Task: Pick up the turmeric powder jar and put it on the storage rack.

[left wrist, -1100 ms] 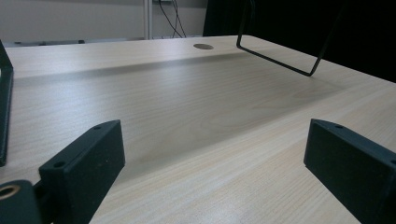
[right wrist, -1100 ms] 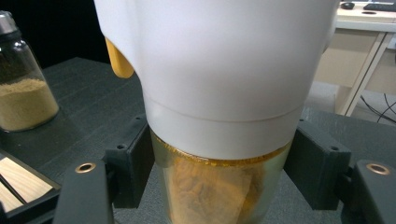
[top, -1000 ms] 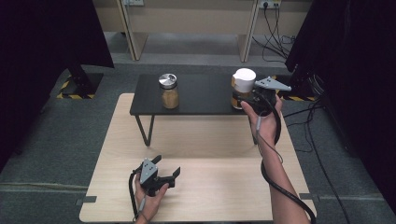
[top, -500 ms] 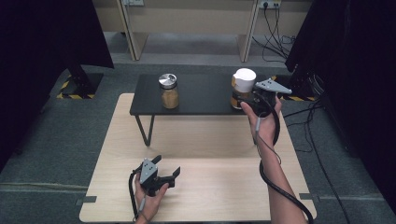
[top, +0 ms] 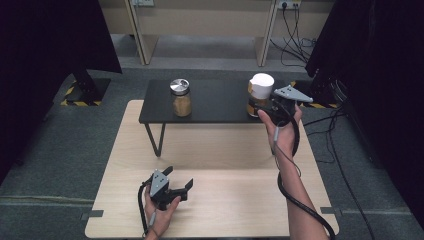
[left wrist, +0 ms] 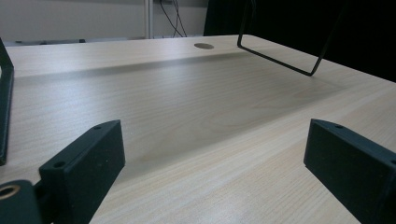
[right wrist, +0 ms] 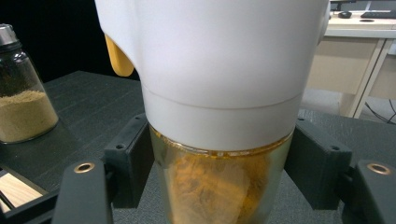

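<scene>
in my right gripper view the white-lidded jar (right wrist: 210,93) runs off the top and bottom edges, so i can't see its lid top or base. the spice jar (right wrist: 21,88) is cut by the left edge. from above, my right gripper (top: 262,106) hides the jar's lower side.

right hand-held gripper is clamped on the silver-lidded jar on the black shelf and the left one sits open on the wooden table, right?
Not quite. The right hand-held gripper is clamped on the white-lidded jar, as the right gripper view shows; the silver-lidded jar stands apart, farther along the black shelf. The rest holds: the left hand-held gripper sits open on the wooden table.
</scene>
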`<state>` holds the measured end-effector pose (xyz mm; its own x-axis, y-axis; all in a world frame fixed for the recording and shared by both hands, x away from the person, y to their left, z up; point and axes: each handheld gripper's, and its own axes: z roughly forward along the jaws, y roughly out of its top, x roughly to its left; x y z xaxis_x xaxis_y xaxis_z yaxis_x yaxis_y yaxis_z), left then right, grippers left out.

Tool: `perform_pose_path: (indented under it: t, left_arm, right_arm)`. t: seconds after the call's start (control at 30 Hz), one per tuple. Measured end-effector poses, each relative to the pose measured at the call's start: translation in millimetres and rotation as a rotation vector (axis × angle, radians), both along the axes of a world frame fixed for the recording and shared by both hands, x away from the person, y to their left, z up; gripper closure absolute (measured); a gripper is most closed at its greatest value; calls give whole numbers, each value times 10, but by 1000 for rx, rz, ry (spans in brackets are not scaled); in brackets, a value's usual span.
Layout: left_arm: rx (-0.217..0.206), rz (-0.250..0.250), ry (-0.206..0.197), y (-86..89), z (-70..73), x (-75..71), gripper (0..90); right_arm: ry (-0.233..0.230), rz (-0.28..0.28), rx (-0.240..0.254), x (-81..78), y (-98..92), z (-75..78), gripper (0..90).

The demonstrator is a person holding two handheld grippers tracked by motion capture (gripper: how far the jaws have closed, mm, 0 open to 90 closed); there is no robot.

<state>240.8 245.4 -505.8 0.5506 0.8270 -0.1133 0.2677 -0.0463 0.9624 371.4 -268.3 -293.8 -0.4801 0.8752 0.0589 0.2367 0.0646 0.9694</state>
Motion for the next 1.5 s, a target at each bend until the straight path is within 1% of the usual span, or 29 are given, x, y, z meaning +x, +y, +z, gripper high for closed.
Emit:
perform_pose_path:
  t: [0.17, 0.2, 0.27, 0.33, 0.37, 0.43, 0.47, 0.57, 0.7, 0.8, 0.87, 1.0, 1.07, 1.13, 1.2, 1.27, 1.3, 1.5]
  left_arm:
    - [-1, 1, 0, -1, 0, 2, 45]
    - [-1, 0, 0, -3, -1, 2, 45]
    - [-1, 1, 0, -4, -1, 1, 45]
    - [-2, 0, 0, -3, -2, 2, 45]
    - [-1, 1, 0, -3, -1, 1, 45]
    - [-1, 0, 0, -3, -1, 2, 45]
    - [-1, 1, 0, -4, -1, 2, 45]
    - [-1, 1, 0, -5, -1, 1, 45]
    - [-1, 1, 1, -6, 0, 3, 45]
    - [-1, 1, 0, -8, -1, 2, 45]
    - [-1, 2, 0, -8, -1, 2, 45]
    - [0, 3, -4, -10, -5, -4, 45]
    - [0, 3, -4, -10, -5, -4, 45]
    - [2, 3, -5, -12, -5, -5, 45]
    - [2, 3, -5, -13, -4, -5, 45]
    - [2, 4, -4, -13, -3, -5, 45]
    - [2, 4, -4, -13, -3, -5, 45]
    - [2, 4, -7, -17, -7, -7, 45]
  right_arm:
    - [5, 13, 6, 23, -33, 6, 295]
    - [5, 14, 9, 26, -35, 4, 275]
    - [13, 10, 7, 36, -27, 8, 205]
    - [10, 4, 13, 29, -23, -2, 142]
    - [6, 2, 21, 22, -23, -8, 101]
    - [-13, -23, 15, -20, 15, -11, 45]
    - [-18, -24, 3, -29, 28, 5, 44]
    - [-12, -17, -7, -27, 29, 32, 42]
    - [-21, -11, -10, -61, 16, 19, 41]
    - [-28, -10, 0, -99, -14, -5, 39]
    - [-33, -9, -7, -130, -25, -10, 40]
    - [-53, -4, -5, -228, -60, -33, 40]
    - [-57, -3, -3, -276, -80, -39, 39]
    - [-62, -4, -11, -322, -93, -45, 39]
    - [-65, 4, -5, -365, -117, -61, 40]
    - [-72, 9, -11, -412, -127, -78, 41]
    - [-72, 9, -11, -412, -127, -78, 41]
    - [-78, 14, -7, -550, -147, -174, 42]
